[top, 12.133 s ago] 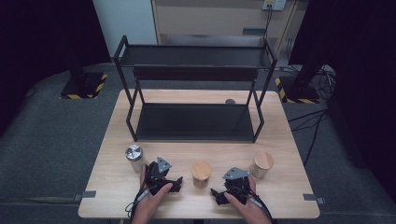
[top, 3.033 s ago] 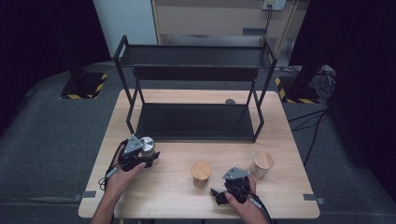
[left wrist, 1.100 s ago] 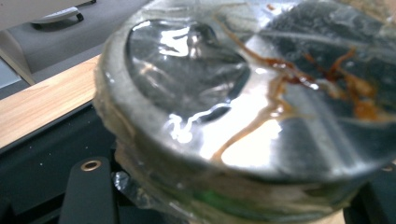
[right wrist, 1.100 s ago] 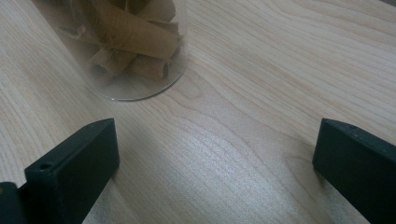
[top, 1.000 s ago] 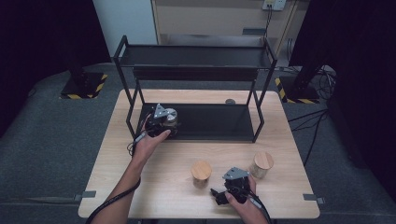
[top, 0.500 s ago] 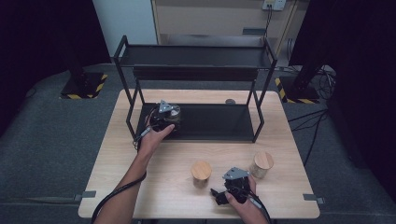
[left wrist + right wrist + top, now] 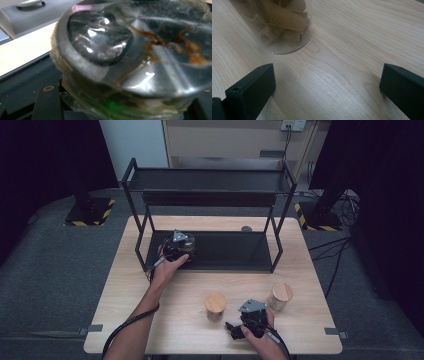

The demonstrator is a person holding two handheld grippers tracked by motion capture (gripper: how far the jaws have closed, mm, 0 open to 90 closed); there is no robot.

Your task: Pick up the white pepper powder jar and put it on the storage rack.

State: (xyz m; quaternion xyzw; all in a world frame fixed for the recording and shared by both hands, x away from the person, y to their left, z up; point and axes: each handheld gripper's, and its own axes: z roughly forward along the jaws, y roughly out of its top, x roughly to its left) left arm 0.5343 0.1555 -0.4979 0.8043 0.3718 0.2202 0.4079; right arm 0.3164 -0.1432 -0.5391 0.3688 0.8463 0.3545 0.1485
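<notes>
A dim room with grey carpet surrounds a pale wooden tabletop, and a black two-tier metal rack stands across its far half. No brand, label or writing can be read on anything here.

The left hand-held gripper reaches over the left end of the rack's lower shelf and is clamped on a glass jar with a shiny metal lid. In the left gripper view the jar sits very close, its lid dented and streaked with brownish marks, its glass wall just above the dark shelf surface; whether its base touches the shelf cannot be told.

The right hand-held gripper rests low at the near edge of the tabletop. Its jaws stand wide apart with bare wood between them, gripping nothing. Just ahead of them in the right gripper view stands a clear jar of rolled brown sticks, apart from both jaws.

Two jars with wooden lids stand on the tabletop: one just left of the right hand-held gripper, the other to its right.
</notes>
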